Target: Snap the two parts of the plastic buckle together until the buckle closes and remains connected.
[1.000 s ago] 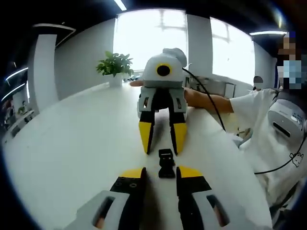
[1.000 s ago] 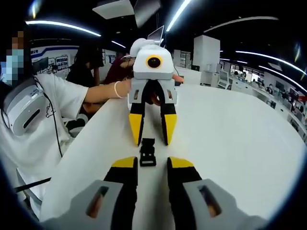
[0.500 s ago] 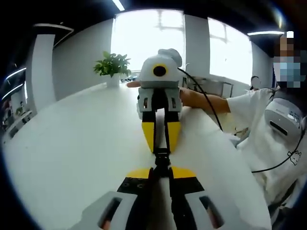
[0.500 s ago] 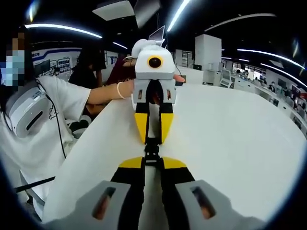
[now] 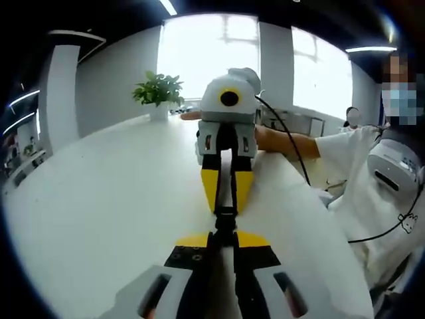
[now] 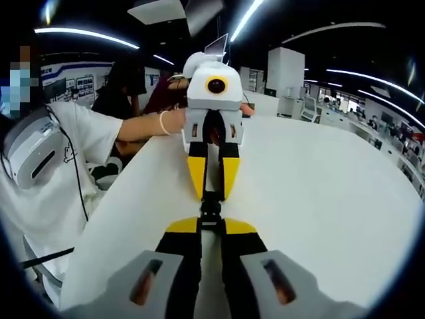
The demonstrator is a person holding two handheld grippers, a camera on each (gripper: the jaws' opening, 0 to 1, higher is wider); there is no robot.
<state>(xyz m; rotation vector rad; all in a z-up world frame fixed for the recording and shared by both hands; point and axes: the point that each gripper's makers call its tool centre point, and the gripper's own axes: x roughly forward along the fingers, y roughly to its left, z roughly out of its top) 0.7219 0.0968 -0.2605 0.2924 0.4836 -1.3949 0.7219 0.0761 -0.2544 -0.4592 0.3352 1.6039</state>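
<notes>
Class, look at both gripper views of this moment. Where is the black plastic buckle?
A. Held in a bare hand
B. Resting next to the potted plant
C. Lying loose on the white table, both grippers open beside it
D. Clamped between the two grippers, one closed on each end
D: the black buckle sits between the left gripper and the right gripper, each with jaws closed on one end.

A potted plant [image 5: 159, 93] is parked at the far end of the white table [image 5: 99, 199], bright windows [image 5: 212, 46] behind it. Ceiling light strips [image 6: 259, 16] are seen overhead.
</notes>
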